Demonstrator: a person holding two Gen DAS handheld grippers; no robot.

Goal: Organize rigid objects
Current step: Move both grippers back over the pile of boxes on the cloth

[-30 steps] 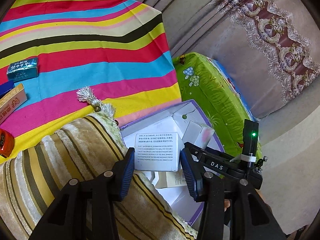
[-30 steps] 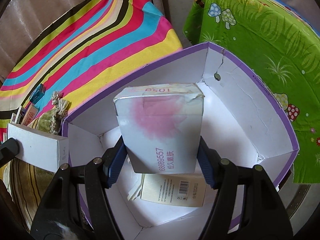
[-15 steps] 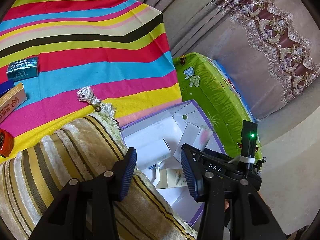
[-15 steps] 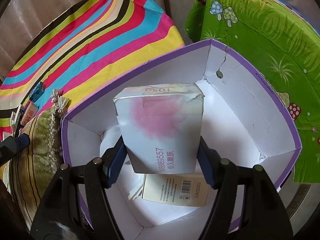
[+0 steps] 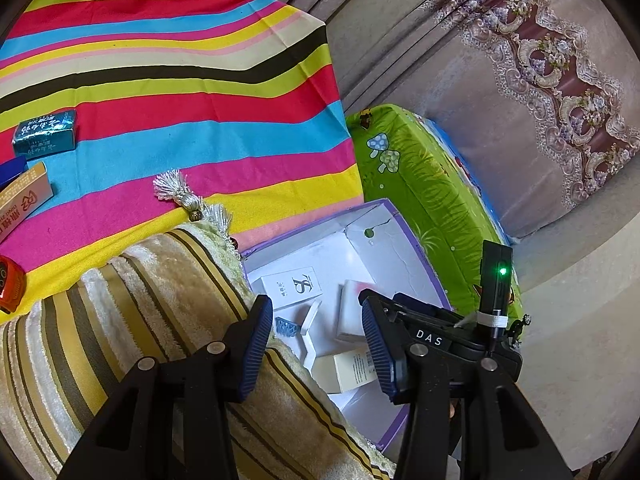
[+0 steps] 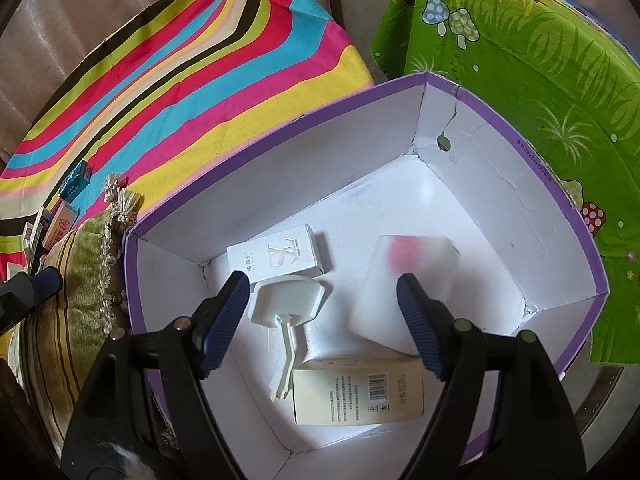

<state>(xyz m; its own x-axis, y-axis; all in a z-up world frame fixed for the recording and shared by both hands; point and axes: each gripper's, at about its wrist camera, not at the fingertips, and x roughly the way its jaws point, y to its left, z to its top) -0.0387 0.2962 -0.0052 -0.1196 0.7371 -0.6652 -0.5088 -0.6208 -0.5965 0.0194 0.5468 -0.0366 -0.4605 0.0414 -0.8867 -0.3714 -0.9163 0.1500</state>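
Note:
A purple-rimmed white cardboard box [image 6: 472, 98] [image 5: 416, 248] holds a white lettered box [image 6: 280, 254] [image 5: 292, 285], a blurred white box with a pink patch [image 6: 404, 284] [image 5: 354, 312], a cream barcode box [image 6: 358, 394] [image 5: 348, 370] and a white plastic piece [image 6: 288, 308]. My right gripper [image 6: 322, 320] is open and empty above the box. My left gripper [image 5: 316, 348] is open and empty over the cushion edge beside the box. A teal box [image 5: 44, 132], an orange box [image 5: 22, 200] and a red object [image 5: 10, 286] lie on the striped cloth.
A gold striped cushion [image 5: 120, 320] with tassels lies left of the cardboard box. A striped cloth [image 5: 180, 100] covers the surface behind. A green mushroom-print cover [image 6: 520, 60] lies to the right. Curtains hang at the back.
My left gripper let its white lettered box drop into the cardboard box. My right gripper then opened and the pink-patch box fell inside. Both grippers are now empty.

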